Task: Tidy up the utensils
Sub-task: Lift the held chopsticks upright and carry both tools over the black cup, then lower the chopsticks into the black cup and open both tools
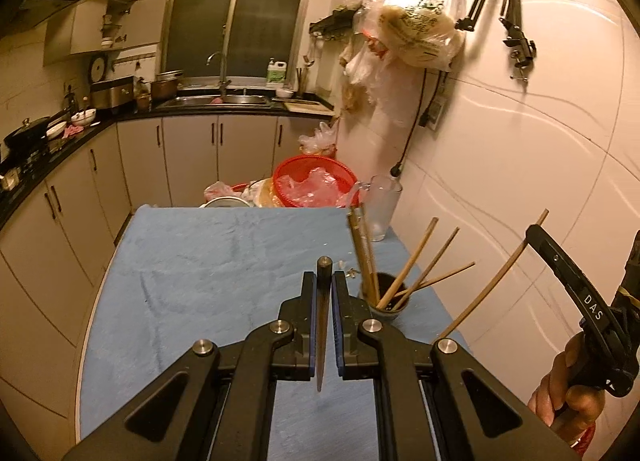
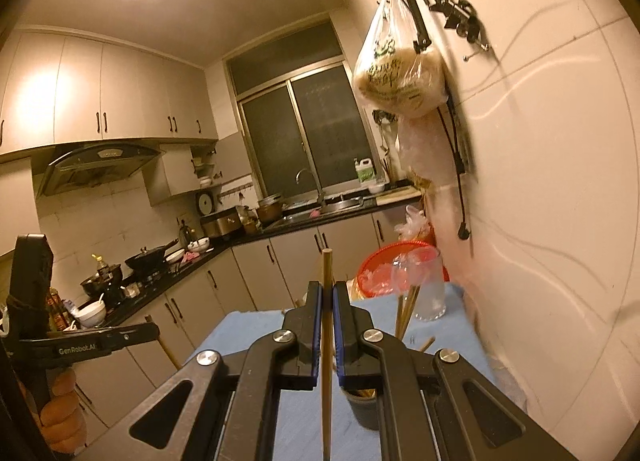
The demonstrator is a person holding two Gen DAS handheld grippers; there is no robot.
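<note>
Dark chopstick clamped upright, pale chopstick clamped upright, dark cup holding bamboo chopsticks

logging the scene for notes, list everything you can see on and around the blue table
blue cloth-covered table: one, blue, centre foreground
dark round utensil cup: one, dark, table's right side, holding several light wooden chopsticks
clear glass pitcher: one, clear, table's far right corner
red plastic basket: one, red, behind the table
bagged goods on wall hooks: one, pale, upper right wall
dark chopstick: one, dark brown, in left gripper
light wooden chopstick: one, tan, in right gripper
</note>
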